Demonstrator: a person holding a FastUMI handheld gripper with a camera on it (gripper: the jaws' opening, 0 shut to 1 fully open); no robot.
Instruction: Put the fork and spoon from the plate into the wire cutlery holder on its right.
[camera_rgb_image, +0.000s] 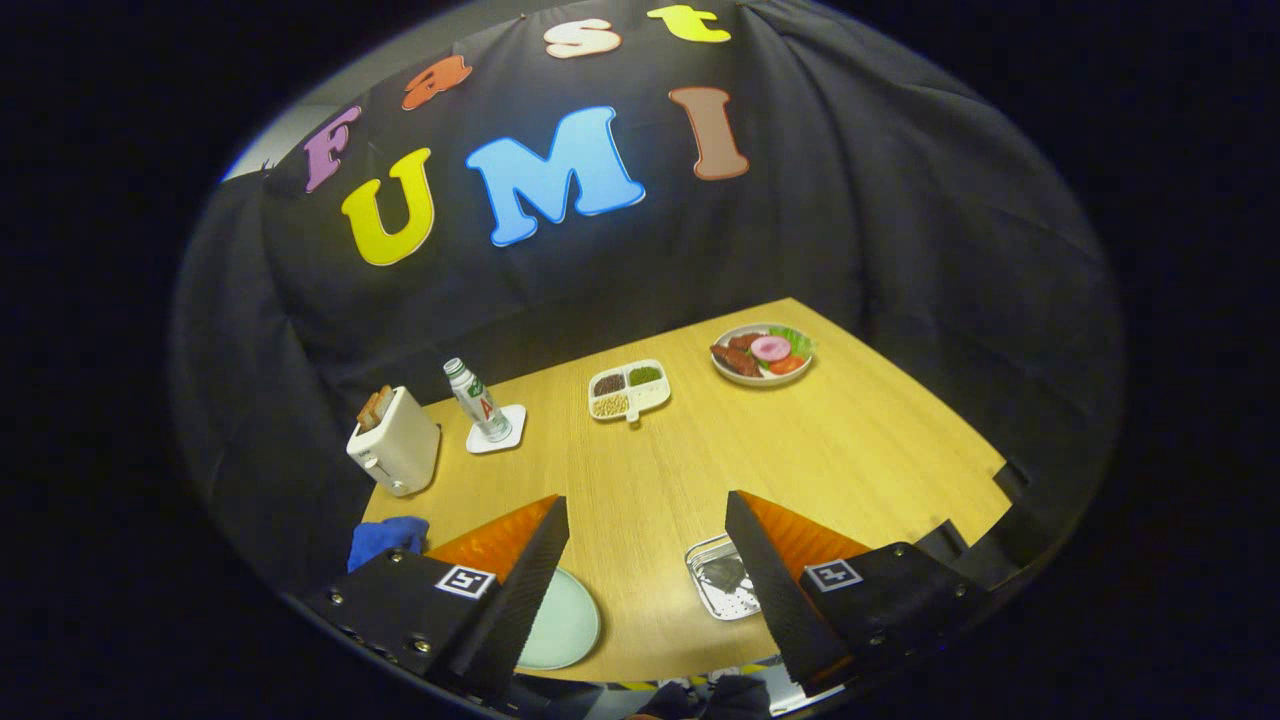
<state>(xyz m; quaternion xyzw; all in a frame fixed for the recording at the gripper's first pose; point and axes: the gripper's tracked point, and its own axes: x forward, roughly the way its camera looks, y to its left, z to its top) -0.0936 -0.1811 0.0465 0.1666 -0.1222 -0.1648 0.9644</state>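
Gripper view looked down over a wooden table, with the gripper held high above the near edge, its two fingers spread wide and nothing between them. Closest in, partly hidden behind the left finger, lay a pale green plate; the part of it that showed was bare, and no fork or spoon could be made out on it, though much of the plate was covered by the finger. Just inside the right finger stood the wire cutlery holder, seen from above; whether anything was already in it could not be told at that size. Outside the left finger a blue cloth lay at the table's near corner.

Beyond the fingers, well apart from them, stood a white toaster with toast in its slot, then a bottle on a white coaster. Ahead, between the fingers' lines, sat a divided dish of beans and seeds, and farthest off to the right a plate of food.

Judging from this, the gripper carried nothing, so either the task had not begun or it was finished; the cutlery's place could not be confirmed.
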